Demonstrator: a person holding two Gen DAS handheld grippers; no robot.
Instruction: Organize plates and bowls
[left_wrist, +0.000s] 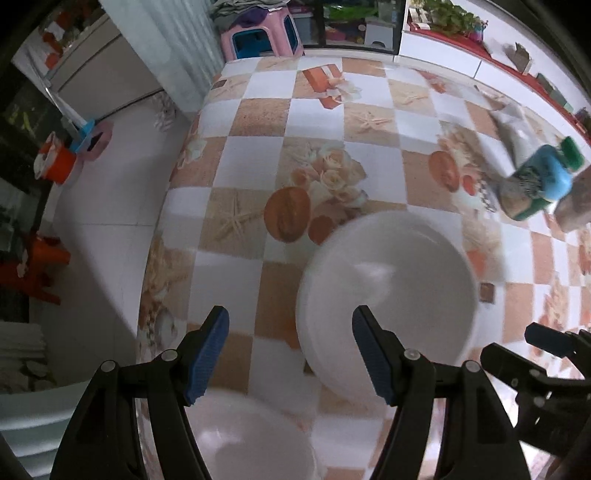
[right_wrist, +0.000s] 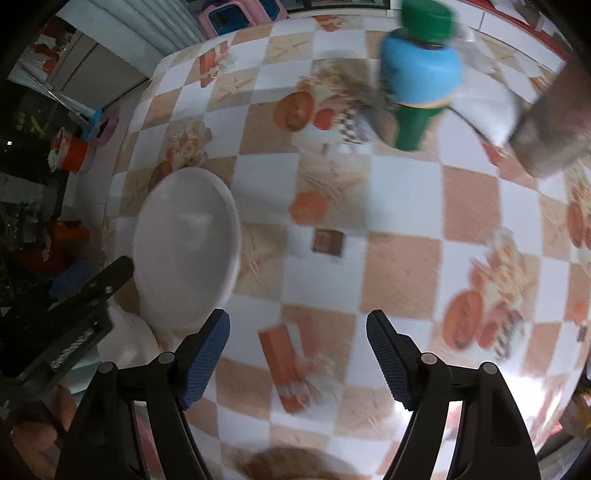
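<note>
A large white bowl (left_wrist: 402, 291) sits on the checkered tablecloth, just ahead of and to the right of my left gripper (left_wrist: 290, 354), which is open and empty; its right finger overlaps the bowl's near rim. A second white dish (left_wrist: 251, 439) lies below the left gripper at the table's near edge. In the right wrist view the same bowl (right_wrist: 186, 243) is at the left, with the second dish (right_wrist: 129, 343) beside it. My right gripper (right_wrist: 297, 356) is open and empty above bare tablecloth, to the right of the bowl.
A green bottle with a blue label (right_wrist: 421, 81) stands at the far right of the table, also seen in the left wrist view (left_wrist: 543, 177). A grey object (right_wrist: 550, 136) is next to it. The table's left edge (left_wrist: 177, 206) drops to a white floor with stools.
</note>
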